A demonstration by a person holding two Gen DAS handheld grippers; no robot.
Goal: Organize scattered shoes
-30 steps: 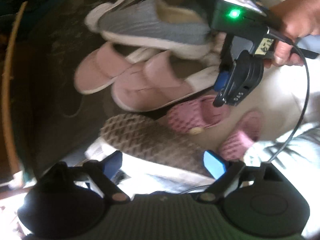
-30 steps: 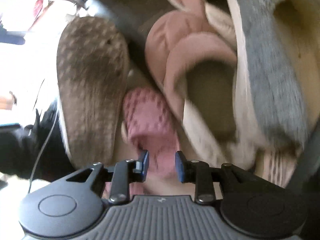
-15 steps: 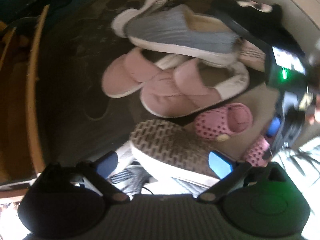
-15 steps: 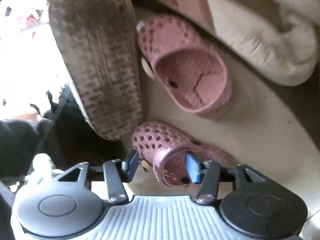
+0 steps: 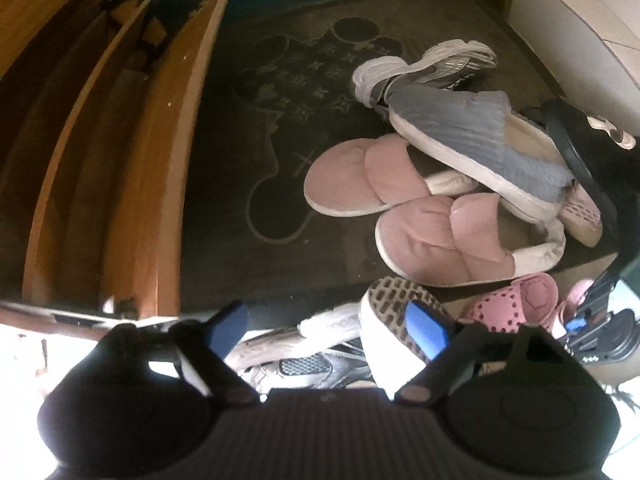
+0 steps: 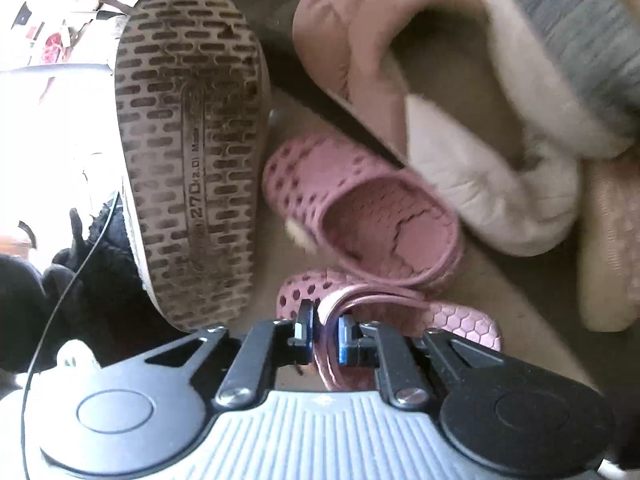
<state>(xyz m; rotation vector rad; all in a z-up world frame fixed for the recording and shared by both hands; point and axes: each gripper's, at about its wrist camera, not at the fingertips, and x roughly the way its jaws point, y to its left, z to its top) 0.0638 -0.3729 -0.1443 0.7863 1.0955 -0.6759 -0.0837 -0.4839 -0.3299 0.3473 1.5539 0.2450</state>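
A small pink clog (image 6: pixel 400 320) is pinched by its rim in the nearly closed right gripper (image 6: pixel 323 334), just off the rug's edge (image 5: pixel 320 296). The left gripper (image 5: pixel 326 328) is held wide apart, empty; bare rug (image 5: pixel 256 128) is seen beside the shelf (image 5: pixel 160 160).

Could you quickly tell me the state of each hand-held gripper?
Left hand-held gripper: open, holding nothing.
Right hand-held gripper: closed on the small pink perforated rubber clog.

Mat (image 5: pixel 256 152) bare beside slippers (image 5: pixel 360 184).
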